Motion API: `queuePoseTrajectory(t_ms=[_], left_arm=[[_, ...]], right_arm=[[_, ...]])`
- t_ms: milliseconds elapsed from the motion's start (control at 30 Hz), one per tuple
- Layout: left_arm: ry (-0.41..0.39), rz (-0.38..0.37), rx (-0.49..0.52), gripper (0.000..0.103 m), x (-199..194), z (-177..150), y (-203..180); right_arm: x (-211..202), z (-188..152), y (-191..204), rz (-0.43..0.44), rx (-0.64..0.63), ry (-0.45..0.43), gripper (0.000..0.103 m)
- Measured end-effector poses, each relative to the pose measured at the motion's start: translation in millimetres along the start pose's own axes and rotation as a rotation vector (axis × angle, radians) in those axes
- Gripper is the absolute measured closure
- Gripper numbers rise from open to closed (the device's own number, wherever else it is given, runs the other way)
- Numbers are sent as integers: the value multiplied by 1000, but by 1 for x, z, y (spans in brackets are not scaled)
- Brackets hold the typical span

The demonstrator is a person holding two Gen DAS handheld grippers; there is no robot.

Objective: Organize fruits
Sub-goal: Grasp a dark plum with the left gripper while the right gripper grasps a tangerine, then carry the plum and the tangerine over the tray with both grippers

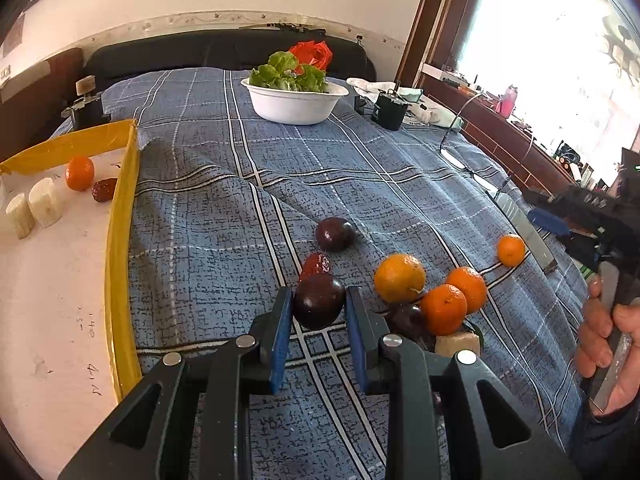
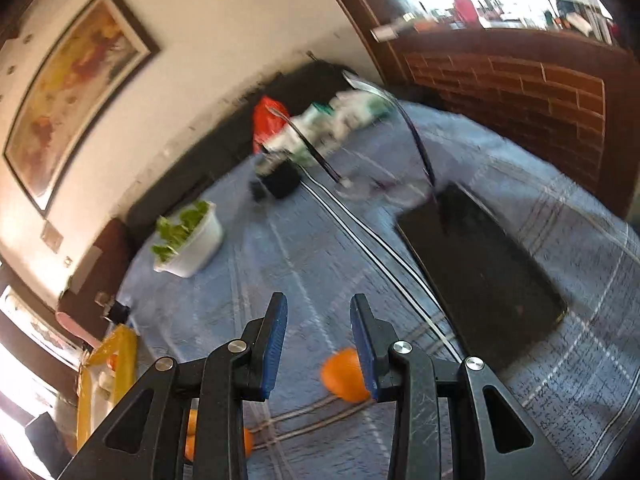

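The left tool (image 1: 319,300) has its 2 blue-padded fingers (image 1: 281,332) set on either side of a dark plum (image 1: 319,301); both pads meet the fruit's sides, so the tool is grasping the plum. The plum sits just above the blue checked bedspread (image 1: 224,208). A red date (image 1: 316,265) lies directly behind it, and a 2nd plum (image 1: 335,233) lies farther back.

To the right of the left tool, a large orange (image 1: 399,278) and 2 tangerines (image 1: 443,309) are clustered together, touching. A small tangerine (image 1: 511,250) lies apart, beside a knife blade (image 1: 524,228).

At the left, a yellow-rimmed tray (image 1: 120,216) holds 1 tangerine (image 1: 80,173), 1 date (image 1: 104,189) and 2 white cut pieces (image 1: 44,201). A white bowl (image 1: 294,104) of lettuce stands at the far end of the bed.

The right tool (image 2: 319,340) is released: its fingers stand apart with nothing between them. It hangs above the bedspread, with an orange fruit (image 2: 344,376) below it, partly hidden by the right finger. The right wrist view is motion-blurred. A dark flat slab (image 2: 480,272) lies to the right.
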State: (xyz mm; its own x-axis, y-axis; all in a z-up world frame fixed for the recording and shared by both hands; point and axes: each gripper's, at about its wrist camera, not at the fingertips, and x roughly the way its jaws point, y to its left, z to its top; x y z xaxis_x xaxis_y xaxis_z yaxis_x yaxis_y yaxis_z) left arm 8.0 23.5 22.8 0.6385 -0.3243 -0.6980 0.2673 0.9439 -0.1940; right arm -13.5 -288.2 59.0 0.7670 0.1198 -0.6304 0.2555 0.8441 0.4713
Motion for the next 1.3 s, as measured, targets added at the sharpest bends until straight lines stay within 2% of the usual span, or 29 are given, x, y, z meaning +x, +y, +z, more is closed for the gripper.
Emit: queuePoseTrajectory(t_ms=[200, 300, 367, 400, 500, 567, 667, 767, 833, 1100, 1300], left_arm=[[-1, -1, 4, 78, 0, 0, -1], [-1, -1, 4, 78, 0, 0, -1], [1, -2, 2, 78, 0, 0, -1], [1, -2, 2, 78, 0, 0, 0], [0, -4, 2, 78, 0, 0, -1], [-2, -6, 4, 78, 0, 0, -1], [-8, -6, 4, 78, -1, 0, -1], [-13, -7, 4, 78, -3, 0, -1], [-16, -8, 3, 78, -3, 0, -1], [-27, -10, 4, 78, -6, 0, -1], [-37, -7, 7, 78, -7, 1, -1]], right_arm=[[8, -9, -10, -25, -3, 69, 60], [18, -14, -5, -28, -45, 112, 56], [23, -17, 0, -17, -73, 138, 57], [28, -20, 4, -19, -96, 158, 64], [29, -25, 11, -31, -137, 157, 65], [26, -25, 11, 2, -129, 146, 65], [13, -24, 16, 119, -120, 97, 65], [2, -28, 33, 173, -192, 55, 65], [0, -34, 48, 226, -246, 60, 65], [-13, -61, 93, 338, -472, 44, 64], [-13, -74, 105, 353, -553, 50, 64]])
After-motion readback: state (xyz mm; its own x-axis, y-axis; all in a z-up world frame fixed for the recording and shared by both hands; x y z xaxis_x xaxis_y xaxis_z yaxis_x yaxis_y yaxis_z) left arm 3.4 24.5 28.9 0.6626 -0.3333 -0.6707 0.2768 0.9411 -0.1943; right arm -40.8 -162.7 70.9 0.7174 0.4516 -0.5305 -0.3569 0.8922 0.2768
